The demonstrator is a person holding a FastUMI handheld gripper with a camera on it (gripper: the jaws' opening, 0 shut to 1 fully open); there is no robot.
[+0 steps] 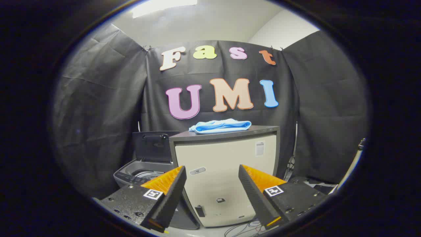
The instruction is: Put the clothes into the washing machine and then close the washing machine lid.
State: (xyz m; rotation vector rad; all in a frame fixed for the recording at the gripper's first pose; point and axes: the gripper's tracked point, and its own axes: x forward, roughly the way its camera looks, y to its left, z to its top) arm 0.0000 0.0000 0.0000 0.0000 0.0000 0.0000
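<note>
**Nothing loaded yet — cloth on the cabinet, washer standing open**

Here we are at the very start of the job. The gripper (212, 184) sits low and well back, fingers spread wide with nothing between them; no grip on anything.

Look beyond the fingers: a pale cabinet (227, 171) with a dark top stands straight ahead, and on that top lies the cloth (221, 126), a light blue folded bundle, resting flat and untouched. It is well apart from the fingers and higher than them.

Just beside the cabinet, behind the left finger, there's the washer (139, 172). Its lid (154, 146) is tipped up and back, so the opening is clear, and a bit of the drum rim shows inside. From here I can't tell whether anything lies in the drum; the finger covers much of it.

So the tally, as I judge it: none of the steps is done. The cloth is not yet picked up, not yet carried across, not yet dropped into the drum, and the lid is not yet closed. The one thing in the task's favour is that open lid, with no opening step needed.
</note>
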